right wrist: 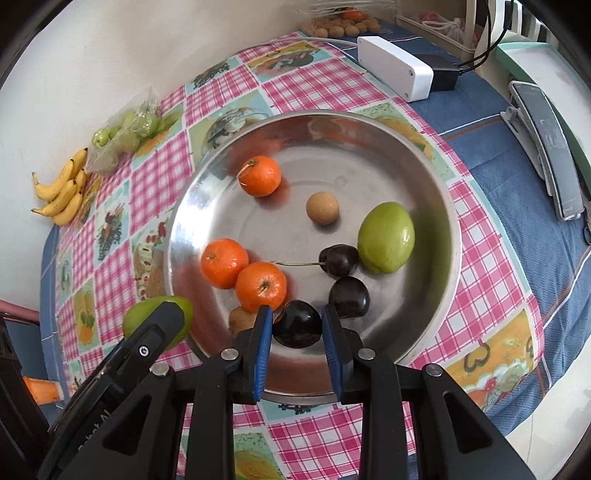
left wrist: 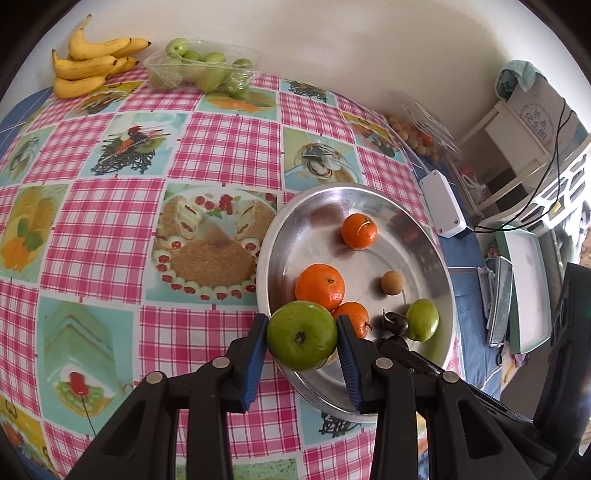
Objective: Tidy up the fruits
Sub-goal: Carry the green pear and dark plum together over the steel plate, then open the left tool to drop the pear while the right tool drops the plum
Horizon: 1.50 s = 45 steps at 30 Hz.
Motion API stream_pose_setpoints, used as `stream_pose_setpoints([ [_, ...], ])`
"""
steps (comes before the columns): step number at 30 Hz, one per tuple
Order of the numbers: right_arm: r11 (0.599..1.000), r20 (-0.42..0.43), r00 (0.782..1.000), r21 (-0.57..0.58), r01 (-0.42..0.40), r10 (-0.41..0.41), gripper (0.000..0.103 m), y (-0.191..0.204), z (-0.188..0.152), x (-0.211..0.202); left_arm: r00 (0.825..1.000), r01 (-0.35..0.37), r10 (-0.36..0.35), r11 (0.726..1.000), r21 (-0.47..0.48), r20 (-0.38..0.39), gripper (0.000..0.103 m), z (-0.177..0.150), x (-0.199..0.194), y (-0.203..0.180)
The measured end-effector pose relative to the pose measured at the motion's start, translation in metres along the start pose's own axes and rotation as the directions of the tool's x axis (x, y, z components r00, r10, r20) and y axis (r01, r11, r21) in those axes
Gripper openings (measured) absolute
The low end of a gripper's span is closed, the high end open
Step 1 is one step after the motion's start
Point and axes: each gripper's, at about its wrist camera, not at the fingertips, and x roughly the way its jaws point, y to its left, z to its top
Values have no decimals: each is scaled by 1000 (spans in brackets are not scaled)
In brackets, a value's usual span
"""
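Note:
My left gripper (left wrist: 302,334) is shut on a green apple-like fruit (left wrist: 301,338) at the near left rim of the steel plate (left wrist: 284,236); that fruit also shows in the right wrist view (right wrist: 140,321). The plate (right wrist: 424,177) holds three oranges (right wrist: 260,175), a small tan round fruit (right wrist: 322,208), a green fruit (right wrist: 386,238) and three dark cherries (right wrist: 338,260). My right gripper (right wrist: 297,325) is over the plate's near side, its pads either side of one dark cherry (right wrist: 297,328) with small gaps showing.
A banana bunch (left wrist: 92,59) and a clear tray of green fruits (left wrist: 201,68) sit at the table's far edge by the wall. A white box (right wrist: 393,72), a clear tub of tan fruits (right wrist: 343,22) and a phone in a stand (right wrist: 546,147) lie right.

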Motion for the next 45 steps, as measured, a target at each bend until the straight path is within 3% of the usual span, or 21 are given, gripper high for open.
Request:
stream_pose_setpoints([
  [24, 1000, -36, 999, -18, 5, -5, 29, 5, -2, 9, 998, 44, -46, 999, -32, -53, 40, 5, 11, 11],
  [27, 1000, -36, 999, -18, 3, -4, 29, 5, -2, 8, 997, 50, -51, 999, -22, -52, 42, 6, 10, 10],
  [30, 1000, -36, 999, -14, 2, -3, 29, 4, -2, 8, 997, 62, -62, 998, -3, -41, 50, 8, 6, 7],
  [37, 1000, -35, 999, -16, -3, 3, 29, 3, -1, 8, 998, 55, -55, 998, 3, -28, 51, 11, -2, 10],
  [40, 1000, -34, 999, -14, -4, 4, 29, 3, -2, 7, 999, 37, -37, 999, 4, -13, 51, 12, -8, 12],
  [45, 1000, -33, 999, -16, -4, 4, 29, 2, 0, 7, 994, -109, 109, 994, 9, 14, 56, 13, -14, 20],
])
